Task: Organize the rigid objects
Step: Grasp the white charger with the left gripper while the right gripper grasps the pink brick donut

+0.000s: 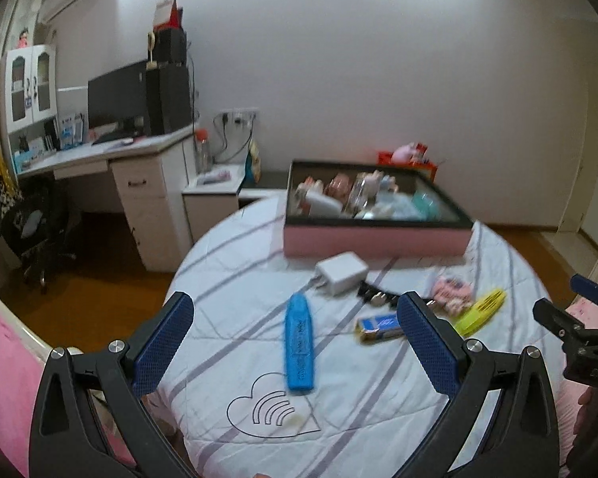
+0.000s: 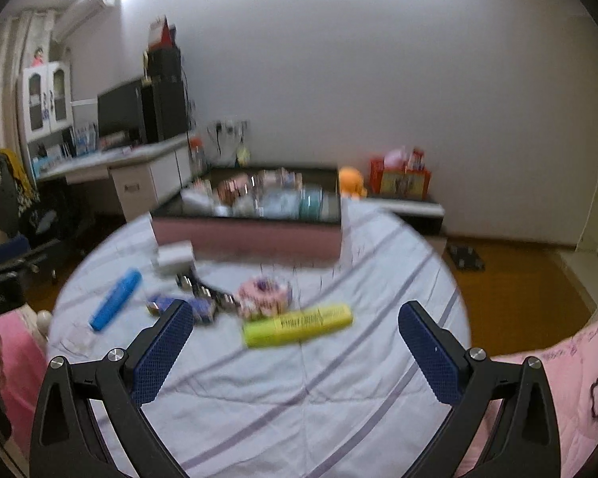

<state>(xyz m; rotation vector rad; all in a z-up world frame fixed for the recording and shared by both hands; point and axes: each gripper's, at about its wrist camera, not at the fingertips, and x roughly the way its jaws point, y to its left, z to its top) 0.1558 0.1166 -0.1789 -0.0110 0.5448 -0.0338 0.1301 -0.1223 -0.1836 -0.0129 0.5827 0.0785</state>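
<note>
A blue highlighter (image 1: 299, 344) lies on the striped cloth between the open jaws of my left gripper (image 1: 295, 310); it also shows in the right wrist view (image 2: 115, 298). A yellow highlighter (image 2: 297, 324) lies ahead of my open, empty right gripper (image 2: 295, 314), and shows in the left wrist view (image 1: 480, 310). A white charger (image 1: 341, 272), a watch (image 1: 374, 294), a small blue-and-yellow box (image 1: 378, 327) and a pink patterned item (image 1: 452, 292) lie between them. The pink box (image 1: 374, 239) holding several items stands at the back.
The round table (image 1: 227, 247) has a striped cloth with a heart print (image 1: 271, 410). A desk with a monitor (image 1: 117, 95) is at left, an office chair (image 1: 32, 223) beside it. Pink bedding (image 2: 558, 378) lies at right. The right gripper's body (image 1: 578, 330) shows at the right edge.
</note>
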